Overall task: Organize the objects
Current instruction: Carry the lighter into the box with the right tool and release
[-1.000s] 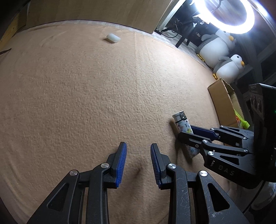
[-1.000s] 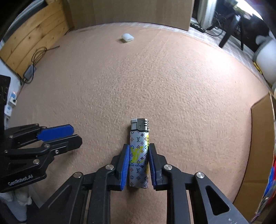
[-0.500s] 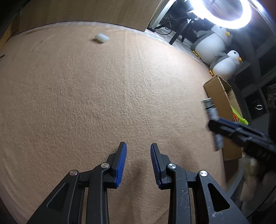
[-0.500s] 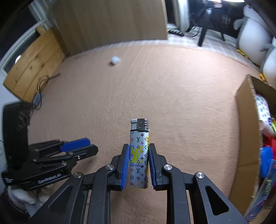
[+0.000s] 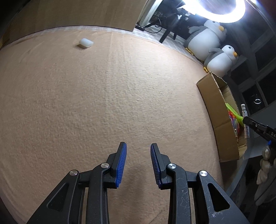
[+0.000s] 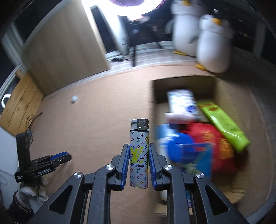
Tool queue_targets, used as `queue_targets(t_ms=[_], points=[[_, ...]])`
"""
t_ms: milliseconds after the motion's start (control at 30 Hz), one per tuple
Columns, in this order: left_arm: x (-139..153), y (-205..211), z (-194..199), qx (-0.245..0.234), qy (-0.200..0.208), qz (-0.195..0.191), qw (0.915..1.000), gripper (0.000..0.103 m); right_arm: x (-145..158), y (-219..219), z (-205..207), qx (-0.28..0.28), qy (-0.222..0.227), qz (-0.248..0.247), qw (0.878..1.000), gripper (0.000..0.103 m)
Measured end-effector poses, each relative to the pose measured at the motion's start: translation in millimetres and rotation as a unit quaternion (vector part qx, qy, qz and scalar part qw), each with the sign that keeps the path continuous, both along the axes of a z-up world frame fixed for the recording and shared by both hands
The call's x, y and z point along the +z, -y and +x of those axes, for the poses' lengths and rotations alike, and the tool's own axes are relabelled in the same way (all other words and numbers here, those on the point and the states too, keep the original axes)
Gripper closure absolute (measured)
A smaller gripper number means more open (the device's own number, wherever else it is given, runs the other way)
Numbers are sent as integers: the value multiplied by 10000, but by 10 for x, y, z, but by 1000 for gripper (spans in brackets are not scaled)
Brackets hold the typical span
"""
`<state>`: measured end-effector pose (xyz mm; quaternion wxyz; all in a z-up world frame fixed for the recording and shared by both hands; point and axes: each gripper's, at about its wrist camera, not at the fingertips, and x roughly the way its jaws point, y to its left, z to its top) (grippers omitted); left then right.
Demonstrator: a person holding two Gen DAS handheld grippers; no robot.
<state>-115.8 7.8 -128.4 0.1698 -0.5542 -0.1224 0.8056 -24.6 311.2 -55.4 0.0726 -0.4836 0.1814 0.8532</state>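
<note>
A tan carpet fills most of both views, its pile bare except for one small white case lying far off near the back edge. At the carpet's right side stands an open cardboard box, its near wall upright; inside it lie a red packet, a green packet slanting over the red one, a blue round thing and a white printed carton — all blurred, so details cannot be told. Beyond the box sit two plush penguins, side by side, under a bright ring light.

The left gripper hangs over bare carpet with its blue pads a narrow gap apart and nothing between them. It also shows at the left edge of the right wrist view, low over the carpet, a gloved hand beneath it.

The right gripper is clamped on the lighter — both pads press its lower body, and it stands upright along the fingers with its metal cap on top. The lighter is in the air, just left of the box's near wall in that view and close beside the blue thing.
</note>
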Motion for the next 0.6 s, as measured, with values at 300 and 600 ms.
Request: queue_targets(t_ms=[300,600], points=[[10,-161,-45,-170,-25,-50,9998,72,-50,-447,320,-592,87,33,9982,83],[39,-188,-50,-166,-65,-92,9998,72,21,-432,368,-689,-83,-96,9975,66]])
